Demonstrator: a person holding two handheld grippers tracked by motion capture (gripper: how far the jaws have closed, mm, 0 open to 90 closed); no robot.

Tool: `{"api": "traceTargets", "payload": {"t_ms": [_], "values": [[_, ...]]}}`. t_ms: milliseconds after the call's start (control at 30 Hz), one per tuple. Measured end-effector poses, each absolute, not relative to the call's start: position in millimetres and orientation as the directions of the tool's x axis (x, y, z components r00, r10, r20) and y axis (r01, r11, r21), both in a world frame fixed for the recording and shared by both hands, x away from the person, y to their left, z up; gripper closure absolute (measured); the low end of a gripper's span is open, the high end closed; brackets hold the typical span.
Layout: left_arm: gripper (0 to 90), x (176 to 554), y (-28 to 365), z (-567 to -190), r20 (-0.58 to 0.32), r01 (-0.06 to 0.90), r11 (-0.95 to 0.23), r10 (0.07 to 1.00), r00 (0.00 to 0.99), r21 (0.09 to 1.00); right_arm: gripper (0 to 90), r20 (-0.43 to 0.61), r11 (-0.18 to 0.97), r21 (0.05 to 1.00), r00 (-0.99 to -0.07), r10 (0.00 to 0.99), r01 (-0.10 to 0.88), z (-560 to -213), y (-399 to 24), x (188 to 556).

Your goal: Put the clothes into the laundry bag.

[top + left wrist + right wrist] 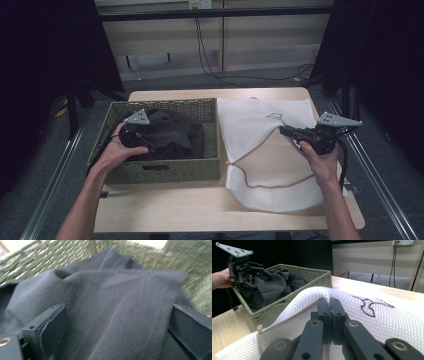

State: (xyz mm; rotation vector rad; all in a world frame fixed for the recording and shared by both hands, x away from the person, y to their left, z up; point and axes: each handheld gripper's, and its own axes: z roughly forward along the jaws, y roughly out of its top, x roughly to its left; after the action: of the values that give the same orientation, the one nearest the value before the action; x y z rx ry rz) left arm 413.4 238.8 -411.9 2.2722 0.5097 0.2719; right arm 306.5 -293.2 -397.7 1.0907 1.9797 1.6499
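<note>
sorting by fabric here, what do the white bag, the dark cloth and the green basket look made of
White mesh bag: likely synthetic netting, with a regular open-hole weave.
Dark cloth: matte woven fabric, fine threads and a stitched seam.
Green basket: woven fibre or paper cord, braided texture.

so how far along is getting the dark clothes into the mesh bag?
Early. Done: the right gripper is shut on the upper edge of the white mesh bag, lifting its mouth. In hand: the left gripper is in the wicker basket, fingers spread wide around the dark garment, not yet pinching it. Left: grab the garment, carry it over, push it into the bag.
</note>
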Motion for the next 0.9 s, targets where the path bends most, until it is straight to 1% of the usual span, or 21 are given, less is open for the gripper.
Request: {"api": "traceTargets", "payload": {"t_ms": [100, 167, 233, 267, 333, 400, 500, 567, 600, 633, 667, 733, 800, 900], "values": [[2.2, 419.8, 243.3, -415.8, 0.038, 0.272, -0.636, 0.429, 0.902, 0.722, 89.0, 0.208, 0.03, 0.941, -0.646, 0.735, 0.337, -397.6, -293.3, 306.4], [1.1, 422.6, 245.3, -417.5, 0.027, 0.28, -0.661, 0.414, 0.91, 0.696, 89.0, 0.207, 0.031, 0.941, -0.646, 0.735, 0.337, -397.8, -293.5, 306.5], [1.2, 426.0, 247.2, -419.8, 0.037, 0.281, -0.691, 0.407, 0.913, 0.666, 89.0, 0.209, 0.029, 0.94, -0.643, 0.736, 0.339, -398.3, -293.8, 306.5], [1.2, 428.0, 248.5, -421.6, 0.046, 0.282, -0.689, 0.416, 0.908, 0.668, 89.0, 0.209, 0.029, 0.94, -0.643, 0.736, 0.339, -398.3, -293.8, 306.5], [0.1, 431.2, 250.8, -425.7, 0.017, 0.307, -0.673, 0.43, 0.903, 0.673, 89.0, 0.208, 0.034, 0.939, -0.644, 0.736, 0.341, -398.8, -294.2, 306.8], [0.0, 433.1, 250.5, -431.4, 0.019, 0.316, -0.688, 0.431, 0.902, 0.653, 89.0, 0.208, 0.033, 0.94, -0.645, 0.735, 0.34, -399.5, -294.1, 307.4], [0.0, 436.5, 247.2, -436.8, -0.007, 0.334, -0.718, 0.417, 0.909, 0.61, 88.9, 0.212, 0.033, 0.937, -0.645, 0.734, 0.347, -400.0, -293.0, 307.7], [1.7, 438.5, 245.7, -435.7, -0.032, 0.318, -0.726, 0.378, 0.925, 0.61, 89.0, 0.206, 0.044, 0.937, -0.647, 0.734, 0.348, -400.7, -291.9, 308.6], [1.7, 438.8, 245.7, -435.7, -0.058, 0.307, -0.715, 0.35, 0.935, 0.628, 89.0, 0.206, 0.044, 0.937, -0.647, 0.734, 0.348, -400.7, -291.9, 308.6], [3.4, 438.9, 244.1, -435.0, -0.069, 0.31, -0.706, 0.348, 0.935, 0.637, 89.0, 0.207, 0.045, 0.935, -0.645, 0.736, 0.351, -401.1, -290.3, 308.9], [3.4, 439.6, 243.9, -435.8, -0.108, 0.321, -0.693, 0.333, 0.937, 0.645, 89.0, 0.207, 0.045, 0.935, -0.645, 0.736, 0.351, -401.1, -290.3, 308.9], [3.4, 439.3, 240.5, -439.7, -0.095, 0.308, -0.709, 0.324, 0.941, 0.635, 89.0, 0.201, 0.054, 0.935, -0.648, 0.735, 0.352, -401.1, -289.9, 309.2], [0.0, 437.3, 235.9, -444.4, -0.07, 0.291, -0.745, 0.314, 0.947, 0.601, 89.0, 0.206, 0.048, 0.935, -0.646, 0.735, 0.353, -401.4, -290.1, 309.7], [0.0, 438.5, 235.0, -447.6, -0.09, 0.312, -0.739, 0.325, 0.941, 0.597, 89.0, 0.207, 0.052, 0.933, -0.647, 0.734, 0.357, -402.8, -289.0, 310.4]]}}
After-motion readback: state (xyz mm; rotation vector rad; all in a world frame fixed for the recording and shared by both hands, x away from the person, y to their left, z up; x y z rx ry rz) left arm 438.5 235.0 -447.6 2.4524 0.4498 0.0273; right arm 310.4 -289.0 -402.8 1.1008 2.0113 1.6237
